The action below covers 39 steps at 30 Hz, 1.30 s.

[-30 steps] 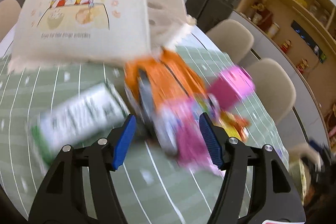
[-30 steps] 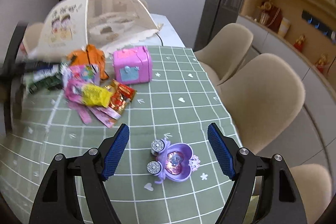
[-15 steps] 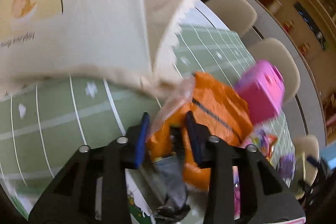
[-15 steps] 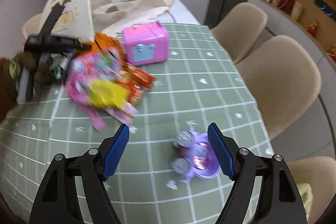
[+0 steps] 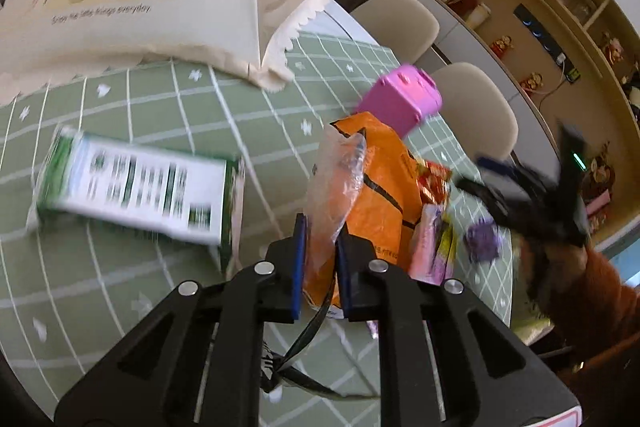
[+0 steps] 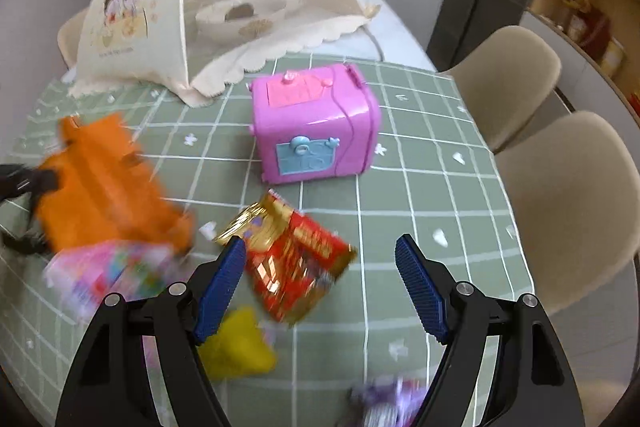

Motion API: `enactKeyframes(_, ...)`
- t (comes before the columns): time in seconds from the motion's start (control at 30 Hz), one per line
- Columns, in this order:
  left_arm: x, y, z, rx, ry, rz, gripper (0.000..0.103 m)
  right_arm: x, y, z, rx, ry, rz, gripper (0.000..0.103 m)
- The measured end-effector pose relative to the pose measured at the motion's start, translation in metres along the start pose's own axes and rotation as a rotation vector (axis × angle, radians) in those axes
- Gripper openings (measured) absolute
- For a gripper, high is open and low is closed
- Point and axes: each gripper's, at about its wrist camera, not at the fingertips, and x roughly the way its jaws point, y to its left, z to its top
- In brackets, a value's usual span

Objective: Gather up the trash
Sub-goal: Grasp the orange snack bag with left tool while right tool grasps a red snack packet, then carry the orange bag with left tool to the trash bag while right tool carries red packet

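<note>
My left gripper (image 5: 320, 251) is shut on the clear plastic edge of an orange bag (image 5: 380, 195), which also shows blurred at the left of the right wrist view (image 6: 104, 187). My right gripper (image 6: 320, 275) is open and empty, hovering just above a red and gold wrapper (image 6: 296, 251). A yellow wrapper (image 6: 236, 347) and a pink wrapper (image 6: 108, 275) lie beside it. A green and white carton (image 5: 136, 187) lies left of the orange bag. The right gripper appears blurred in the left wrist view (image 5: 516, 183).
A pink toy box (image 6: 316, 123) stands mid-table on the green checked cloth (image 6: 420, 187). A cream mesh food cover (image 6: 192, 11) sits at the back. A purple toy (image 6: 384, 399) lies near the front edge. Beige chairs (image 6: 568, 195) stand at the right.
My left gripper has closed on the orange bag's plastic edge and pulled back. My right gripper has moved forward and left, from above the purple toy to over the red wrapper.
</note>
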Motion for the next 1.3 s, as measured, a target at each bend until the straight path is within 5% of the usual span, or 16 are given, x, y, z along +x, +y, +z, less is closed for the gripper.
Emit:
enactKeyframes(0.1, -0.005, 0.001, -0.015, 0.008, 0.017, 0.003, 0.032, 0.028, 0.003, 0.006, -0.034, 0.064, 0.017, 0.068)
enactKeyframes(0.13, -0.006, 0.001, -0.018, 0.011, 0.020, 0.002, 0.036, 0.038, 0.004, 0.007, -0.040, 0.098, 0.046, 0.051)
enactKeyframes(0.23, -0.013, -0.002, -0.023, 0.046, 0.011, 0.006, 0.045, 0.043, 0.007, 0.007, -0.023, 0.149, 0.147, 0.024)
enactKeyframes(0.4, -0.012, -0.003, -0.017, 0.071, -0.015, 0.074, 0.051, 0.000, 0.013, 0.001, -0.003, 0.085, 0.155, 0.013)
enactKeyframes(0.57, 0.012, 0.008, -0.007, -0.027, 0.006, 0.114, 0.051, -0.046, 0.011, -0.020, 0.052, 0.030, 0.140, 0.011)
enactKeyframes(0.67, 0.028, 0.005, -0.009, -0.056, 0.058, 0.130, 0.013, -0.062, 0.008, -0.033, 0.086, 0.018, 0.121, 0.011)
enactKeyframes(0.7, 0.027, 0.001, -0.010, -0.063, 0.058, 0.125, 0.011, -0.068, 0.006, -0.036, 0.095, 0.010, 0.116, 0.011)
enactKeyframes(0.93, -0.054, -0.044, -0.003, -0.003, -0.192, 0.171, 0.011, -0.127, -0.013, -0.054, 0.134, -0.092, 0.113, 0.011)
enactKeyframes(1.3, -0.112, -0.151, -0.047, 0.017, -0.359, 0.271, 0.011, -0.202, -0.052, -0.091, 0.116, -0.228, 0.152, 0.011)
